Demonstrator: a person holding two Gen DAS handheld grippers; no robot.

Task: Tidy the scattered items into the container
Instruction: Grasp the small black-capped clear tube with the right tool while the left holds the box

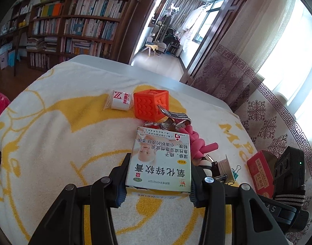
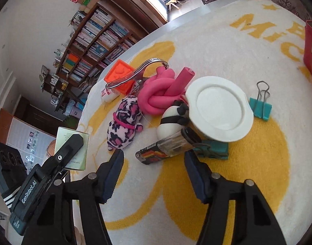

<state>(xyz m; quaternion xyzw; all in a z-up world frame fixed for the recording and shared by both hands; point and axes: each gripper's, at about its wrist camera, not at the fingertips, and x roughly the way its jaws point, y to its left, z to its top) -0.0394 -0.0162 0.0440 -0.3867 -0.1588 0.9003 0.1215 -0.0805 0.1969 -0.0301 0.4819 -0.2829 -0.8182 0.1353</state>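
Ointment box (image 1: 159,161) sat clamped in left gripper (image 1: 158,180), above the yellow-print towel (image 1: 54,122). Right gripper (image 2: 153,157) hung unclenched w/ nothing held, near the lighter (image 2: 166,148). Red box (image 1: 260,173), possibly the container, stood at right.

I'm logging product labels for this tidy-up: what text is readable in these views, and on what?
"氧化锌软膏", seen upside down: medicine box clamped in the left gripper.
"GenRobot.AI": left gripper's body.
"Z": small white packet; its red print is blurred.
Red box: characters too small to read.
Towel: yellow letters cut off.
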